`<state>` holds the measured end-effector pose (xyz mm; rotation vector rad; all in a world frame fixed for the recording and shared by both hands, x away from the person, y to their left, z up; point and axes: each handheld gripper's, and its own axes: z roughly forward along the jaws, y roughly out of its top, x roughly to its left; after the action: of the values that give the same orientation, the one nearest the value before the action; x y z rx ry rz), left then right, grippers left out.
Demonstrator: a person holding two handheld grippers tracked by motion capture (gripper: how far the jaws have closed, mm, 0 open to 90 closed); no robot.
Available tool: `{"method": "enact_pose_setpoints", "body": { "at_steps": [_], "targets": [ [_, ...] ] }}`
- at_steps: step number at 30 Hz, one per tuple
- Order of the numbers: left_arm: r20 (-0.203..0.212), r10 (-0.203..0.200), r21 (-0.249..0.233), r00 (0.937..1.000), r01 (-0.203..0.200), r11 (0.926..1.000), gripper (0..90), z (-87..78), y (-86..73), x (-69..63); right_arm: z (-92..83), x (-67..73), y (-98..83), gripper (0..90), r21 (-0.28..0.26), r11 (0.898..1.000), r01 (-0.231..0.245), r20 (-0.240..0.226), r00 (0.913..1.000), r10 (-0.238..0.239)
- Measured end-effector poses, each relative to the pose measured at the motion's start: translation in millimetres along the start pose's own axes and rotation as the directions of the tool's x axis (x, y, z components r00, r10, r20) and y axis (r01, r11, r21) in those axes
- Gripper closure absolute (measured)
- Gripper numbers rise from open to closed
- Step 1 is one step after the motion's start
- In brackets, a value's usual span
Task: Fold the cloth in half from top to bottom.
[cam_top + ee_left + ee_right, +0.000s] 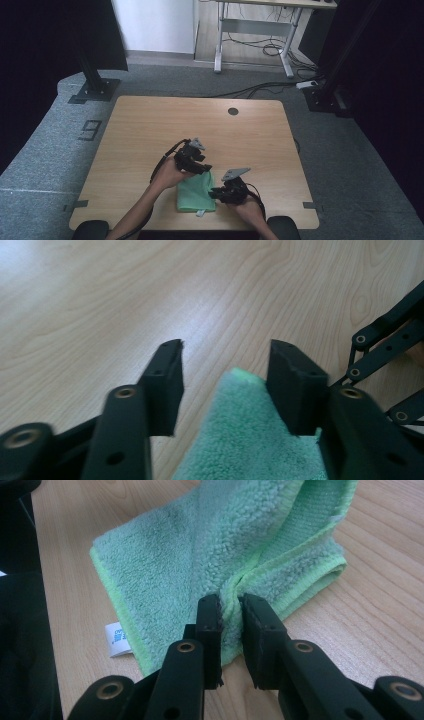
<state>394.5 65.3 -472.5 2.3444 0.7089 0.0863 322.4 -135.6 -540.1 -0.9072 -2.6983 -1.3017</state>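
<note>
While my right gripper [231, 605] pinched a fold of the green fluffy microfibre cloth [200, 545], it lay on the wooden tabletop [150, 125]. My left gripper [225, 352] hung over its corner, fingers [165, 385] spread, gripping nothing.

A large dark numeral "9" [90, 130] stood on the grey carpeted floor [45, 150] beside the light wooden table [150, 120]; the green cloth's white tag [118, 639] bore unreadable print.

There is one green cloth [196, 193] on one wooden bench [150, 125]. The cloth has one small white tag [118, 639]. Two hands hold two black claws, a left claw [199, 163] and a right claw [216, 193].
</note>
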Motion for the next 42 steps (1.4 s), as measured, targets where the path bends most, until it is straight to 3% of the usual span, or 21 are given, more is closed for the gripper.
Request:
{"method": "enact_pose_setpoints", "body": {
  "at_steps": [6, 10, 18, 23, 28, 35, 39, 42],
  "targets": [
    [0.040, 0.005, 0.067, 0.9992, -0.008, 0.9977, 77.6, 3.5, -1.6, -2.7, -0.3, -1.6, -1.0, 76.9, -0.003, 1.000, -0.013, -0.009, 0.9999, 0.013],
    [0.040, 0.009, 0.063, 0.9992, -0.012, 0.9980, 84.8, -4.8, -3.3, -4.9, -0.8, -1.9, -0.9, 75.8, -0.004, 1.000, -0.013, -0.008, 0.9999, 0.013],
    [0.043, 0.005, 0.021, 0.9991, -0.006, 0.9998, 85.1, -28.8, -16.2, -13.5, -5.4, -4.0, -0.7, 69.8, -0.007, 1.000, -0.019, -0.004, 0.9998, 0.019],
    [0.040, -0.003, -0.001, 0.9992, 0.003, 1.0000, 83.5, -40.0, -32.7, -22.3, -11.1, -4.0, -2.6, 56.9, -0.004, 1.000, -0.015, -0.005, 0.9999, 0.015],
    [0.026, -0.003, 0.000, 0.9997, 0.003, 1.0000, 82.3, -46.0, -48.8, -29.9, -20.0, -6.4, -9.2, 45.6, -0.005, 0.999, -0.033, -0.015, 0.9993, 0.033],
    [0.017, 0.007, 0.016, 0.9998, -0.007, 0.9998, 79.6, -49.8, -73.1, -42.6, -31.2, -16.2, -13.8, 41.4, -0.022, 0.997, -0.070, 0.024, 0.9972, 0.071],
    [0.016, 0.009, 0.020, 0.9998, -0.009, 0.9998, 75.1, -53.9, -85.3, -47.4, -33.0, -19.6, -10.9, 40.2, -0.046, 0.996, -0.078, 0.039, 0.9961, 0.080],
    [-0.019, 0.030, 0.001, 0.9994, -0.030, 0.9996, 64.8, -62.4, -91.3, -50.9, -32.0, -19.0, -7.5, 38.2, -0.053, 0.996, -0.077, 0.049, 0.9956, 0.080]
  ]
}}
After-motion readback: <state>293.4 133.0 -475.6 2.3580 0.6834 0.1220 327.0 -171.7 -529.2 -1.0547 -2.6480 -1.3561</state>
